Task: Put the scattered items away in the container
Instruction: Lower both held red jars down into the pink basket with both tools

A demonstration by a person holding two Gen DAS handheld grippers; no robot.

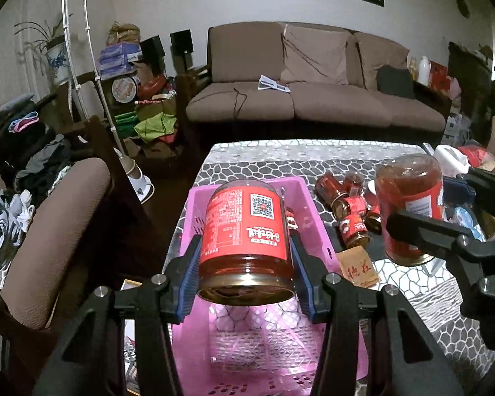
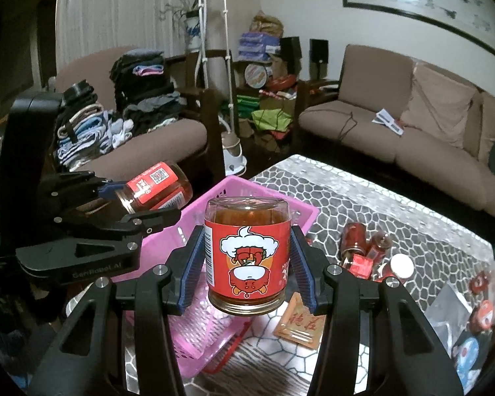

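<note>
My left gripper (image 1: 246, 257) is shut on a red-labelled sauce jar (image 1: 246, 234), held lid-toward-camera above the pink plastic basket (image 1: 308, 217). My right gripper (image 2: 247, 260) is shut on a second red-labelled sauce jar (image 2: 247, 254), held upside down just right of the basket (image 2: 221, 191). The right gripper with its jar (image 1: 409, 204) shows at the right of the left wrist view. The left gripper's jar (image 2: 158, 188) shows at the left of the right wrist view. Several small red jars (image 1: 349, 208) lie on the table right of the basket, also in the right wrist view (image 2: 363, 244).
A brown paper packet (image 1: 359, 267) lies by the basket's right side. The patterned table (image 1: 280, 161) carries more clutter at its right edge (image 2: 478, 297). A brown sofa (image 1: 313, 92) stands behind; an armchair (image 1: 59, 231) piled with clothes stands left.
</note>
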